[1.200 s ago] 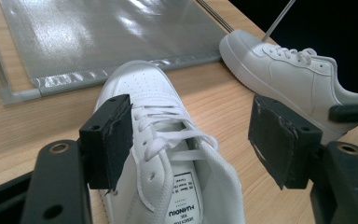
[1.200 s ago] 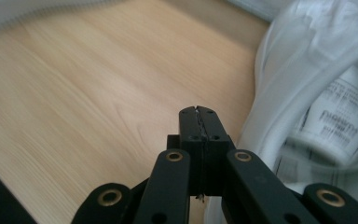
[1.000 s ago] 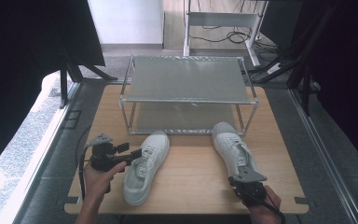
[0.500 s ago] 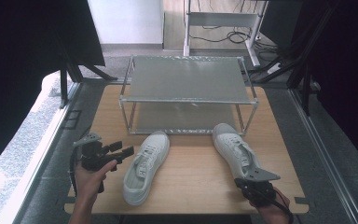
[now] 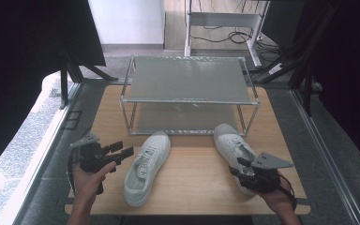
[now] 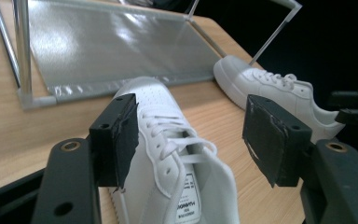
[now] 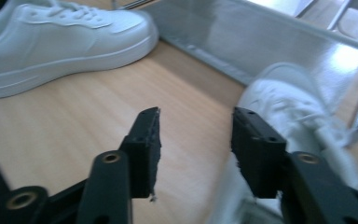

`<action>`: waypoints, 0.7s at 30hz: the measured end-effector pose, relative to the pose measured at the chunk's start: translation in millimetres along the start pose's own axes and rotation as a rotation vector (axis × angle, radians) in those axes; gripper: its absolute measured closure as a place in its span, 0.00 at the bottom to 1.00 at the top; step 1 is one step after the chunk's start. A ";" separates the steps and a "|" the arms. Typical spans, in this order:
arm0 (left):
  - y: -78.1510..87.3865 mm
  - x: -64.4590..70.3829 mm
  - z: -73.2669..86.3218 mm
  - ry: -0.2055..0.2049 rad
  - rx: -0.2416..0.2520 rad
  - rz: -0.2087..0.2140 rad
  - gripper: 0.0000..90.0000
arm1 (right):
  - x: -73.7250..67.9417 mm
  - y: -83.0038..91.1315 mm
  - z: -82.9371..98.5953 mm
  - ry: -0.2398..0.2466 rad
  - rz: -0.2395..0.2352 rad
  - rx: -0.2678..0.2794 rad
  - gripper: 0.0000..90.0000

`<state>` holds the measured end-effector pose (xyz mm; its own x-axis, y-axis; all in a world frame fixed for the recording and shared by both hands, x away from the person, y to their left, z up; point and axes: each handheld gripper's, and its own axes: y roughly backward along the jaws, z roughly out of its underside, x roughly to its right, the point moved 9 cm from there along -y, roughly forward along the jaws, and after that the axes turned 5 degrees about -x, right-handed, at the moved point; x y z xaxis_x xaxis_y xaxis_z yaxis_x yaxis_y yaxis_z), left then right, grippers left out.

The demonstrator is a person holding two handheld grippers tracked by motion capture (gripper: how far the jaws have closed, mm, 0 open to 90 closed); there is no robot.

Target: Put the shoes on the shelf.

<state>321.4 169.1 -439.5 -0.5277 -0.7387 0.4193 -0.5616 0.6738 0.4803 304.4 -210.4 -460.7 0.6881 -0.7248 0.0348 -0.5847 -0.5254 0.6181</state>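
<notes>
High view: wooden table [image 5: 197, 180]; two-tier metal rack [image 5: 187, 79] at centre. Left shoe [image 5: 147, 166], white, lower centre; right shoe [image 5: 232, 147] at lower right, its heel under the right gripper [image 5: 243, 172]. Left gripper [image 5: 126, 152] at lower left, just beside the left shoe, jaws parted.

Left gripper view: jaws wide apart, empty, left shoe [image 6: 177, 172] between and beyond them; right shoe [image 6: 279, 93] at upper right.

Right gripper view: jaws apart, gripping nothing; right shoe [image 7: 289, 107] at right, left shoe [image 7: 65, 37] at upper left.
</notes>
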 end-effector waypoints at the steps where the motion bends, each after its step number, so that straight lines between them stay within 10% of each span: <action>1: -0.1 0.4 -0.3 -0.008 -0.002 0.000 0.39 | 5.5 -0.7 -3.1 -0.004 0.008 -0.004 0.56; 12: 0.4 -4.9 -1.7 0.001 0.002 -0.027 0.40 | 53.7 -2.0 -29.4 -0.083 0.069 0.018 0.53; 21: -13.4 -7.5 9.6 -0.028 -0.078 -0.075 0.41 | 69.5 -13.8 2.3 -0.153 0.092 -0.016 0.54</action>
<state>326.8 165.8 -456.5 -0.5045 -0.7855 0.3584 -0.5493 0.6123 0.5686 359.3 -254.5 -468.5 0.5583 -0.8292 -0.0275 -0.6340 -0.4477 0.6305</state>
